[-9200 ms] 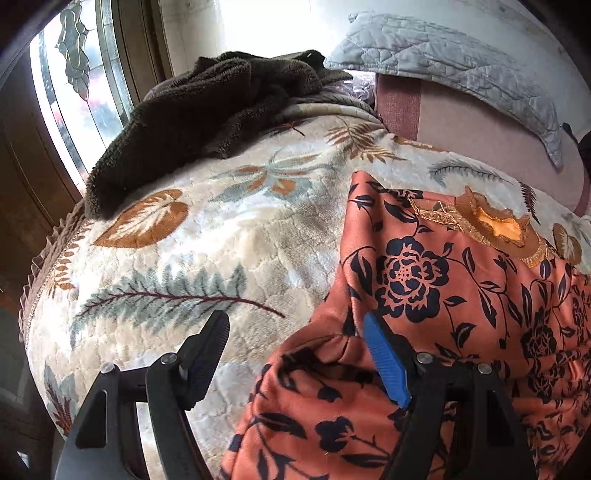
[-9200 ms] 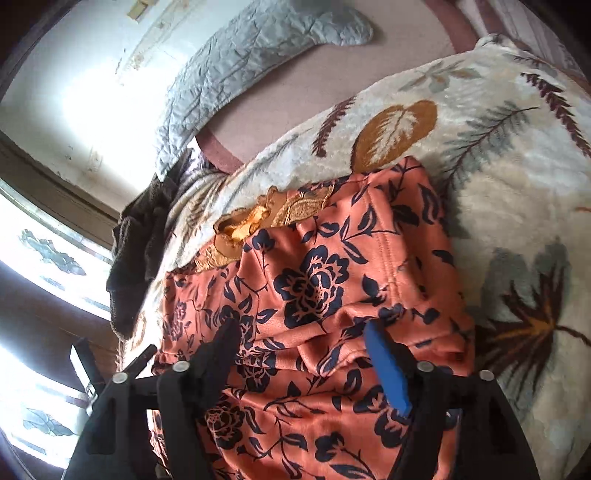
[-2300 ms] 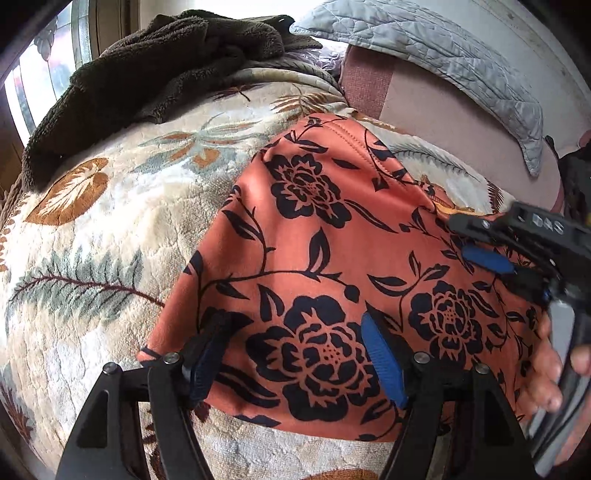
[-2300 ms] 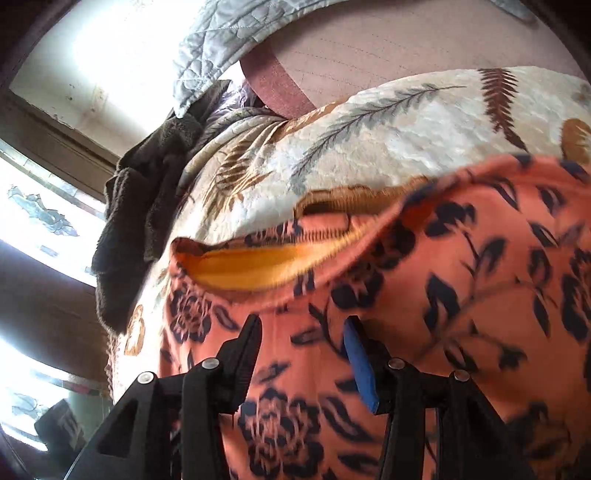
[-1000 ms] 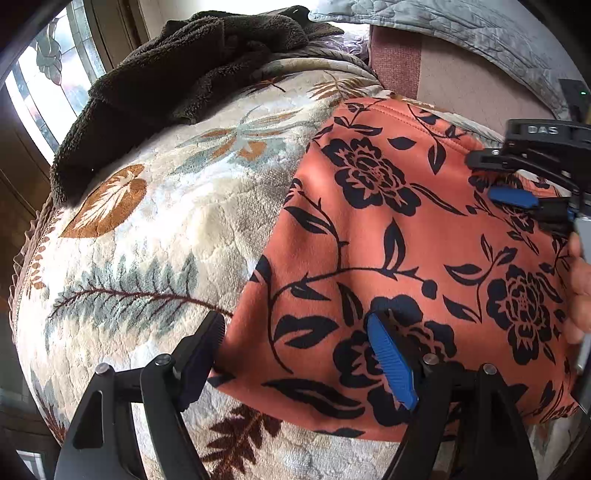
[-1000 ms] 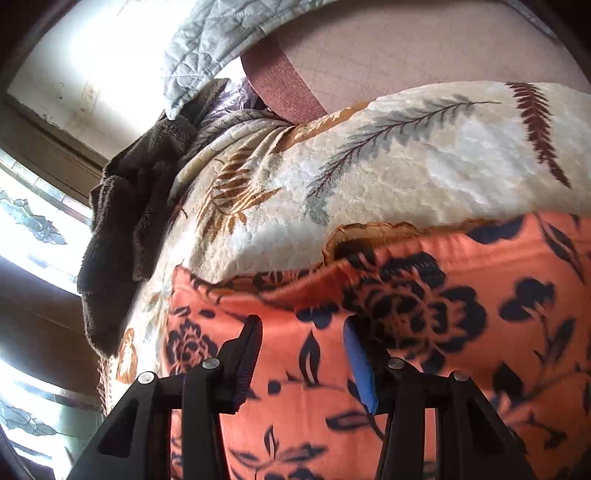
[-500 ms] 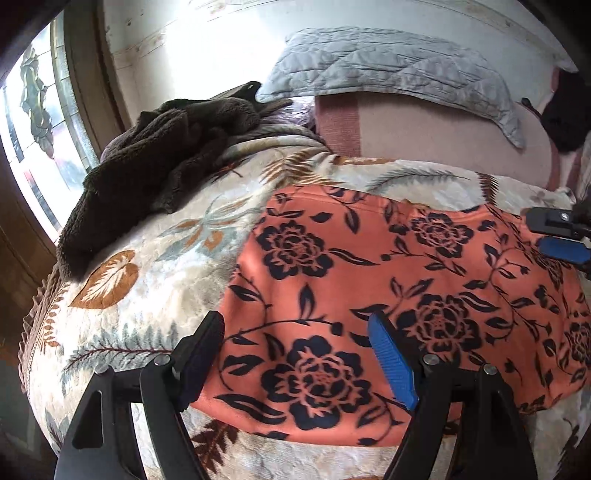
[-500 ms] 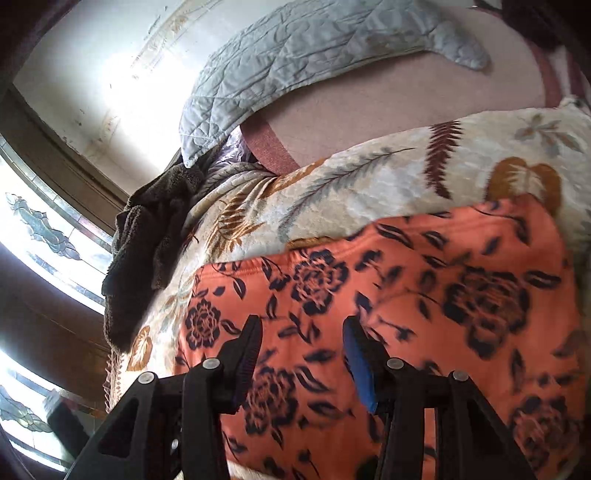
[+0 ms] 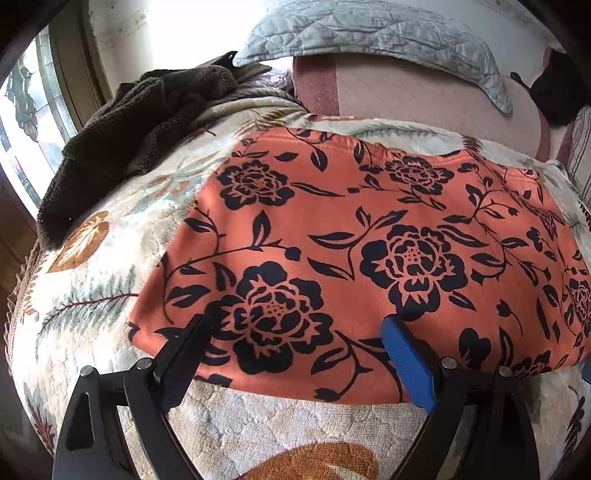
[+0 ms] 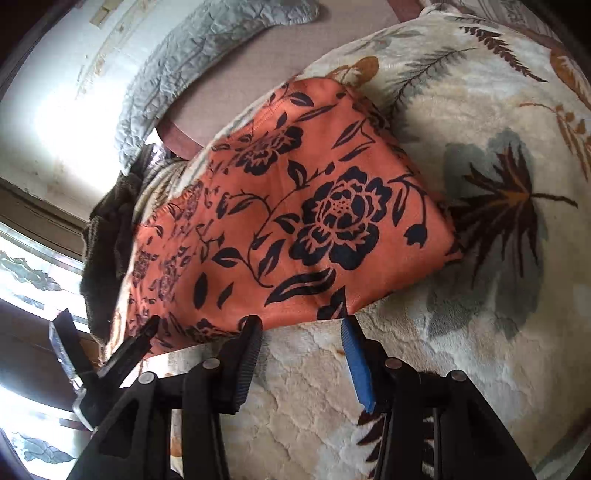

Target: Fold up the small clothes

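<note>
On the bed, seen from the left wrist, an orange cloth (image 9: 369,236) with black flowers lies flat on a cream blanket (image 9: 110,280) with leaf shapes. The left gripper (image 9: 295,354) sits at the near edge of the cloth. Its jaws are wide apart and hold nothing. The cloth's near edge runs between the two jaws, and most of the cloth spreads out ahead of them. Far ahead and to the left of the jaws is a dark brown fuzzy blanket (image 9: 140,122) in a heap. Straight ahead, past the cloth, is a pink pillow (image 9: 424,99) with a grey quilted cover (image 9: 369,33) lying on top of it. A window (image 9: 33,122) is far off to the left.

From the right wrist, the orange cloth (image 10: 295,229) lies ahead of the right gripper (image 10: 301,334) and a bit to the left. These jaws are apart too, with nothing between them but the cream blanket (image 10: 480,258). The cloth's near edge is just ahead of the tips. The left gripper (image 10: 122,350) shows to the left of these jaws, by the same edge of the cloth. The grey quilted cover (image 10: 192,62) is far ahead.
</note>
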The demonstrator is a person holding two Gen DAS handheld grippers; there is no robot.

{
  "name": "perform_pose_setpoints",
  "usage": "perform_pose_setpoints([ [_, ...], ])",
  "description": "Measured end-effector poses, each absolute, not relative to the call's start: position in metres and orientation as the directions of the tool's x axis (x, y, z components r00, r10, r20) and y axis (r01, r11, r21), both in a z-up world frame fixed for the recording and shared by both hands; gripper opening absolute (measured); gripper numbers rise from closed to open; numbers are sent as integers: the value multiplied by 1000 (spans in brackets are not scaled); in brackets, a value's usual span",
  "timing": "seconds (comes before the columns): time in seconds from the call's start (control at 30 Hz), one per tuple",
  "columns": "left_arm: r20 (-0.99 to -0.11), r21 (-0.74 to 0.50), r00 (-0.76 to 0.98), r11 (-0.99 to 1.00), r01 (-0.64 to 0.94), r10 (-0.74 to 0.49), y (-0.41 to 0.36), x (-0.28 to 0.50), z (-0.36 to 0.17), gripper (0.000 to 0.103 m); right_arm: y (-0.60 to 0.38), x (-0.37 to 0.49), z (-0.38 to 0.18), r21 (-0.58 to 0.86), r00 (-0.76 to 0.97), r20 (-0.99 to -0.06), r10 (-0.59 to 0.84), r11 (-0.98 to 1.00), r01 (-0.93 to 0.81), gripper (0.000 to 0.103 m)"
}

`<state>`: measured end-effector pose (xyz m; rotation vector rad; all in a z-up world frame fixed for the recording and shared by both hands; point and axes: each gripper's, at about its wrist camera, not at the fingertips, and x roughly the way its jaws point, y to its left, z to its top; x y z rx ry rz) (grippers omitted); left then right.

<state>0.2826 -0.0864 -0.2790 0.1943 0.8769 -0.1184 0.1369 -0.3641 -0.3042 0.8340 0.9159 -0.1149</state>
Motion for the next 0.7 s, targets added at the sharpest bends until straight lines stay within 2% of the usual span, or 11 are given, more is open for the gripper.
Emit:
perform_pose_setpoints([
  [0.07,-751,121,660,976,182,-29,-84,271,-272,93,-370,123,-296,627,659,-705,264,666,404,52],
  [0.1,-742,116,669,976,184,-38,-81,264,-269,93,-373,115,-293,642,673,-690,265,654,400,58],
  [0.17,-732,72,675,977,202,-86,-76,248,-263,93,-379,101,-293,681,697,-660,280,614,399,63],
  [0.23,-731,9,667,975,220,-143,-69,236,-260,93,-382,90,-299,712,703,-642,307,581,395,63],
  [0.33,-732,-54,652,971,234,-197,-63,225,-261,93,-383,83,-307,711,676,-661,325,558,427,63],
  [0.47,-726,-123,641,964,237,-250,-53,214,-259,93,-382,76,-308,752,692,-624,364,520,405,64],
  [0.6,-733,-262,599,946,189,-323,-32,210,-260,93,-382,79,-315,774,686,-609,399,486,405,66],
  [0.7,-762,-305,567,946,111,-312,-18,222,-266,93,-382,84,-323,801,689,-585,428,433,412,67],
])
